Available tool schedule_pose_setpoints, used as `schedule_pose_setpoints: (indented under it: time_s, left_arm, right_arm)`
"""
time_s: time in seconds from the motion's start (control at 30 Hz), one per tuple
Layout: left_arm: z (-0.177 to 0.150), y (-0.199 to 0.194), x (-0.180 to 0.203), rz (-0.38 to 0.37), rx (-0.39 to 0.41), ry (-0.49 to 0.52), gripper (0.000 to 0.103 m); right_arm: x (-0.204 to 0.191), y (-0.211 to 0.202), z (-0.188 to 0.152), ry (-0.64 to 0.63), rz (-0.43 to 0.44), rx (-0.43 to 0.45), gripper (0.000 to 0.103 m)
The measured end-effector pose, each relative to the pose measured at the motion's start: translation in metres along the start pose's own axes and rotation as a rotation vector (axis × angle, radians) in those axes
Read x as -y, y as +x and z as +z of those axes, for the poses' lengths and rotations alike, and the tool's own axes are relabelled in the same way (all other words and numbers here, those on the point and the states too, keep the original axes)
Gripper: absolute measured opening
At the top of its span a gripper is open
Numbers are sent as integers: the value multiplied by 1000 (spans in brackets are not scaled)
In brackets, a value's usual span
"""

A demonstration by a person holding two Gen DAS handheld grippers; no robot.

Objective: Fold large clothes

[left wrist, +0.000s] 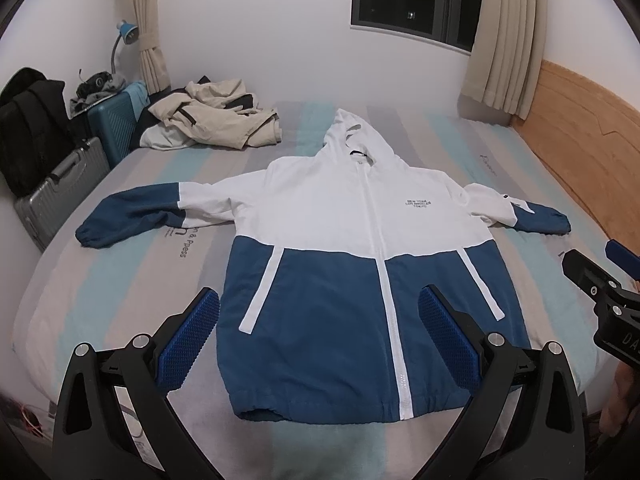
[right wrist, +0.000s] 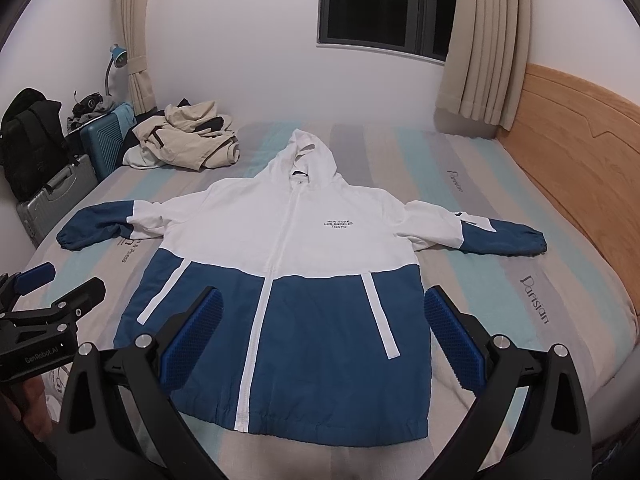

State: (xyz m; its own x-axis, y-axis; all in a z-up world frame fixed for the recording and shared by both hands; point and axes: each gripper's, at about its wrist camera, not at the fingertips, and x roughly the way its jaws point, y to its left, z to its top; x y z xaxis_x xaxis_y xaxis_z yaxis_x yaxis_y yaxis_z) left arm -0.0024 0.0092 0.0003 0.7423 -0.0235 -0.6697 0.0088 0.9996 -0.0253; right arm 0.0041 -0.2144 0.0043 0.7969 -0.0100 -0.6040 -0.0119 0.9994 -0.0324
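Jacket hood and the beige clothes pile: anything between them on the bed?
Nothing. In both wrist views only bare striped mattress separates the jacket hood from the beige clothes pile.

The jacket (left wrist: 352, 264) is white across hood, chest and upper sleeves, deep blue below and at the cuffs, with a white zip strip, white pocket stripes and small dark chest lettering. The bed (left wrist: 120, 280) carries grey, pale turquoise and beige stripes with dark script. Gripper pads (left wrist: 188, 340) are bright blue, dimpled, on black arms. A beige-and-black garment (left wrist: 212, 120) lies beside a teal suitcase (left wrist: 116, 124) and a silver case (left wrist: 60, 188). The headboard (left wrist: 580, 152) is light wood; the curtains (left wrist: 504, 32) are cream.
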Motion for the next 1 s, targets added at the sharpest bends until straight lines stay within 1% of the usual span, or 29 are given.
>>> schedule_pose_setpoints:
  time_s: [0.53, 1.0]
  left_arm:
    - [0, -2, 0, 10, 0, -1, 97]
    - [-2, 1, 3, 5, -9, 1, 97]
  right_arm:
    - [-2, 3, -2, -1, -8, -13, 96]
    - [0, 1, -5, 6, -7, -8, 96]
